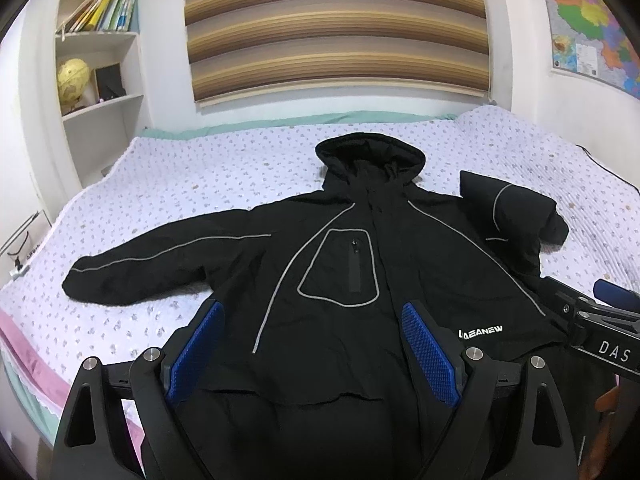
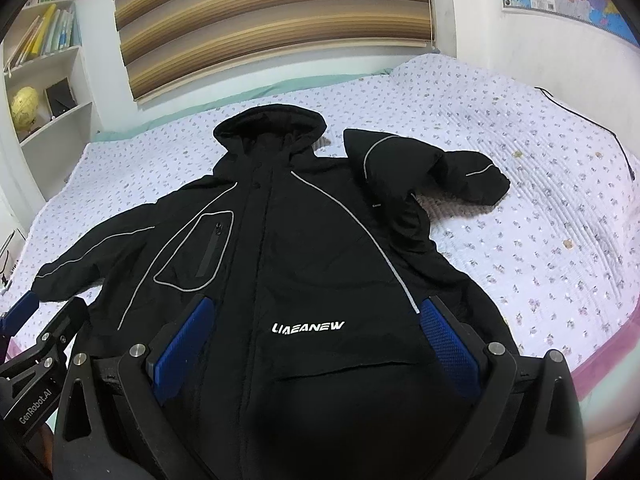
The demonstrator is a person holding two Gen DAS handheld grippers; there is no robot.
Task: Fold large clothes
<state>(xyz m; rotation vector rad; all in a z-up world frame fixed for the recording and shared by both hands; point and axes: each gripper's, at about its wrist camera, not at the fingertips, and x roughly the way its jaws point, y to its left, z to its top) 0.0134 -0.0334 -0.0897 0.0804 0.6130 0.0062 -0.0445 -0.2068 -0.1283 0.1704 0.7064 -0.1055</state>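
A black hooded jacket (image 1: pixel 332 264) with grey piping and a white logo lies front-up on the bed, hood towards the wall. Its left sleeve (image 1: pixel 160 260) stretches out flat; the right sleeve (image 2: pixel 432 172) is bent back on itself beside the hood. My left gripper (image 1: pixel 312 312) hovers open above the jacket's lower front, blue pads wide apart with nothing between them. My right gripper (image 2: pixel 316 316) is also open over the lower front near the logo (image 2: pixel 308 327), holding nothing. Each gripper shows at the edge of the other's view.
The bed (image 1: pixel 200 184) has a white quilt with small flowers and a pink edge (image 2: pixel 600 364). A bookshelf (image 1: pixel 100 60) with a globe stands at the left, a striped blind (image 1: pixel 336 28) behind, a map (image 1: pixel 592 20) on the right wall. A black cable (image 2: pixel 592 120) runs along the bed's right.
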